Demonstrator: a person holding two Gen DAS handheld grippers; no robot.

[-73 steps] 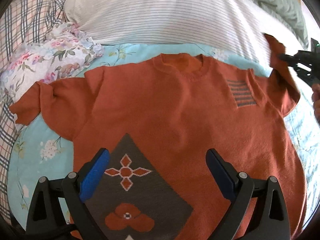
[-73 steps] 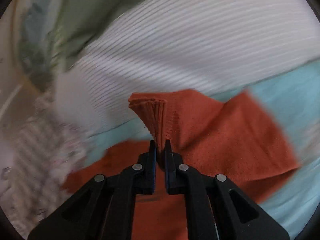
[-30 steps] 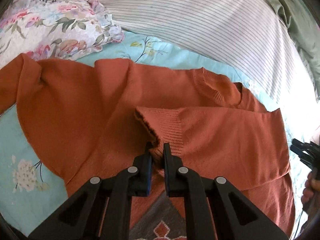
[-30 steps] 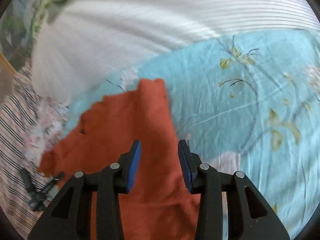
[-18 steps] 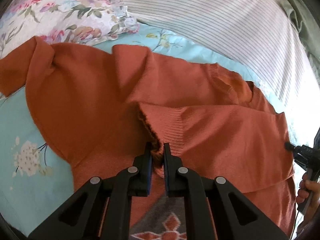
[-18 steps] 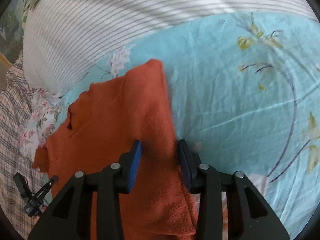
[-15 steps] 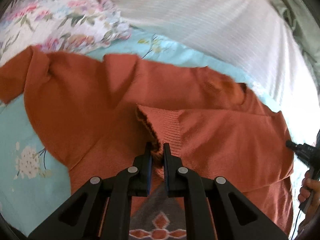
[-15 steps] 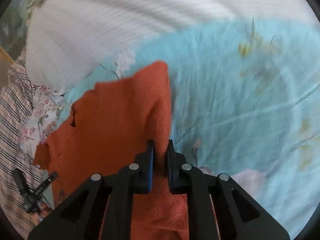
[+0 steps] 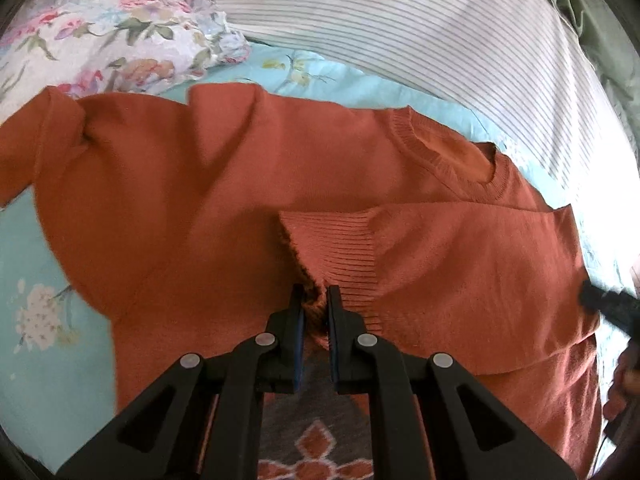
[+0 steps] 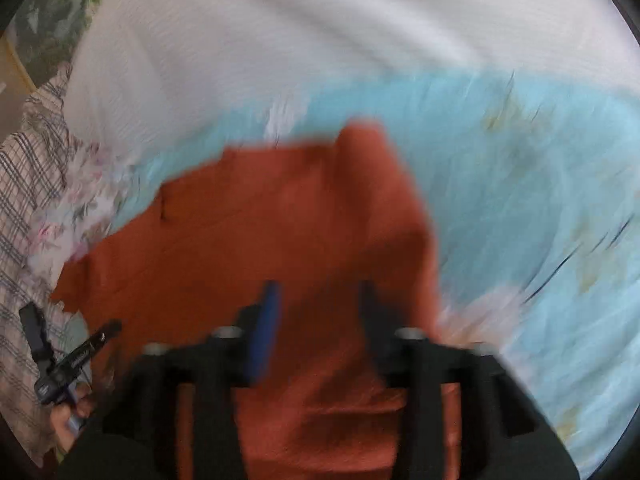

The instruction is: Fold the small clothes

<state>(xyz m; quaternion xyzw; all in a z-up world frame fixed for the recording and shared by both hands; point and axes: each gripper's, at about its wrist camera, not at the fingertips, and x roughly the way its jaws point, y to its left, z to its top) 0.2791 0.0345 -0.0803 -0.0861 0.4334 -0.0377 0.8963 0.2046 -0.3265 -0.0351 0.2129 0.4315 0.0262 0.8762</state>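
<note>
Sweater (image 9: 168, 184): rust-orange knit, spread front-up on the sheet (image 9: 44, 288); collar (image 9: 452, 156) towards the striped pillow (image 9: 400, 24).
Right sleeve (image 9: 460, 264): folded across the chest, ribbed cuff (image 9: 336, 248) near the middle of the body.
Other sleeve (image 9: 28, 132): lying out flat at the far left of the left wrist view, next to the floral cloth (image 9: 104, 36).
Pattern (image 9: 316, 440): grey panel with orange diamonds low on the front, partly behind the left tool.
Left gripper (image 9: 315, 308): jaws nearly together, pinching the cuff's lower edge; a fold of knit bunches between the blue pads.
Right gripper (image 10: 320, 320): jaws apart and just now opening; orange fabric shows in the gap, but the pads are not pressing on it. This view is badly blurred.
Right gripper, seen from the left: only a dark tip (image 9: 608, 308) at the right edge, just beside the sleeve fold at the shoulder, with fingers (image 9: 624, 376) of a hand below it.
Left gripper, seen from the right: small, at the lower left (image 10: 68, 356), over the sweater's far side, a hand (image 10: 68, 416) holding it.
Sheet: pale blue with flowers, bare to the right of the sweater in the right wrist view.
Green fabric (image 9: 572, 4): upper right corner, beyond the pillow.
</note>
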